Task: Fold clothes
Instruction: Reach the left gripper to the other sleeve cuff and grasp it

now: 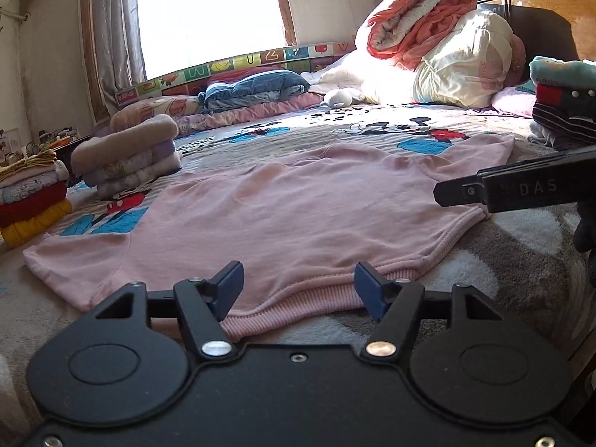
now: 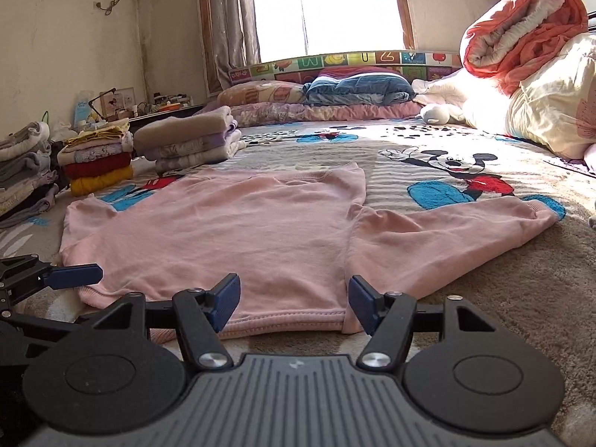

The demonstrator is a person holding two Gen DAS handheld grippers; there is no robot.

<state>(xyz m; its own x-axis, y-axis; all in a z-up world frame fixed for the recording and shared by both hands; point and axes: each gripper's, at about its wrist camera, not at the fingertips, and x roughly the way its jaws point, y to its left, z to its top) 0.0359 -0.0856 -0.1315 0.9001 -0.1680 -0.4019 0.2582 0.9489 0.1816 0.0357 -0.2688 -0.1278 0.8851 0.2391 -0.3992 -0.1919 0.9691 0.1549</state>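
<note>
Pink cotton sweatshirt is spread flat on the cartoon-mouse bedspread, ribbed hem toward both claws, neckline pointing away at the window. So the long axis runs straight out from the grippers, and one sleeve is stretched off to the right.

Left gripper sits at the hem with jaws apart, nothing pinched; the hem band lies between and just under the blue pads. Right gripper is the same deal: jaws spread, hovering at the right hem corner where the side seam ends, not clamped on anything. From these low angles I can't really tell whether the pads touch the fabric or float just over it.

My read is that the fold hasn't started yet and each hand is lining up on its own end of the hem. Left is nearer the left corner, right nearer the sleeve side, so a two-corner pinch and a lift toward the collar looks like the natural move.

Folded stacks are already piled off to the left.
</note>
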